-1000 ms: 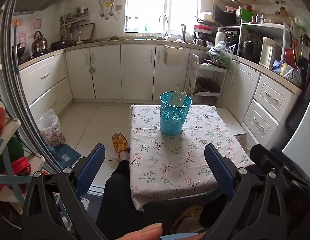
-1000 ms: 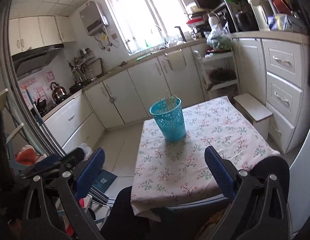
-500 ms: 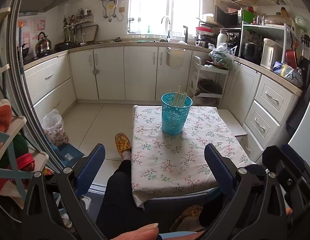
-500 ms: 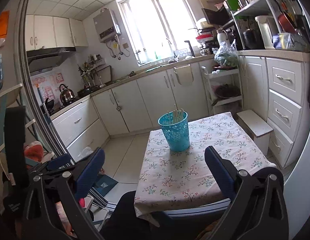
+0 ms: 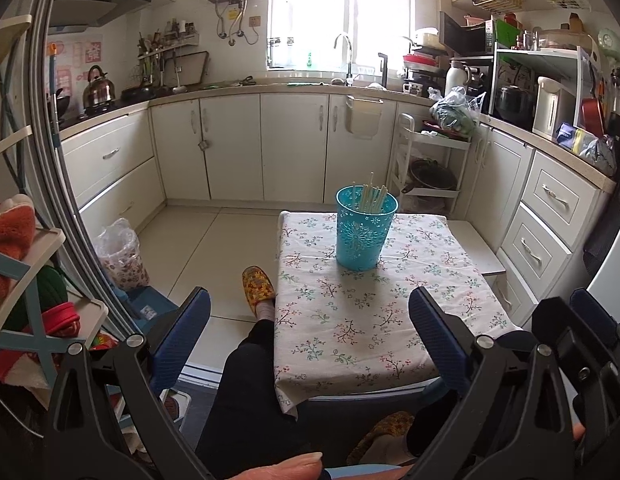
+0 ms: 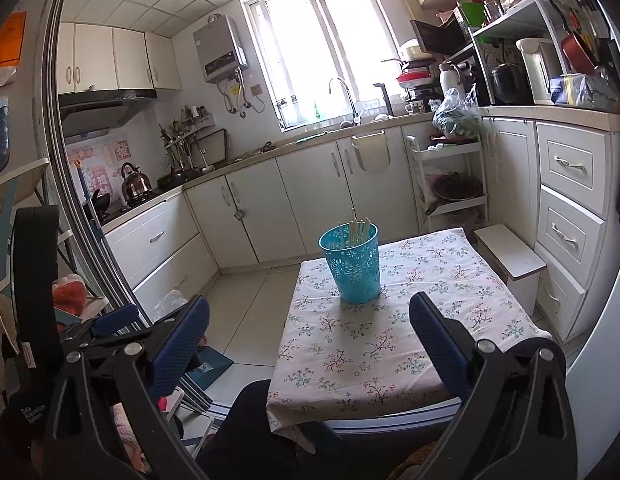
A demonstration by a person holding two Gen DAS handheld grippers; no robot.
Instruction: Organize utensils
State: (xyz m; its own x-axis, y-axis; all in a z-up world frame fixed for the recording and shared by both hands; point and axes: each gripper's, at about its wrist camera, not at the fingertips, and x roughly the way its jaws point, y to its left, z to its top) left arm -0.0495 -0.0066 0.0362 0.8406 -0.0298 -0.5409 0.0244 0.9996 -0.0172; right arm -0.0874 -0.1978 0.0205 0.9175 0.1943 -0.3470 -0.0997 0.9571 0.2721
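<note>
Left wrist view: left gripper (image 5: 310, 332) fingers spread wide, grasping nothing. Right gripper (image 6: 310, 332) is likewise spread and empty. Both are held back from the table (image 5: 390, 320), near its front edge. Chopsticks (image 5: 372, 198) stand upright in the blue cup (image 5: 364, 236) toward the table's far end. No loose utensils are visible on the cloth; the task appears complete.

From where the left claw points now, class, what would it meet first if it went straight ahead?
Probably the teal cup holding pale sticks, standing on the floral tablecloth ahead of the open left claw. Nothing else lies between them, though depth is unclear; aimed lower, it would meet the cloth first.
</note>
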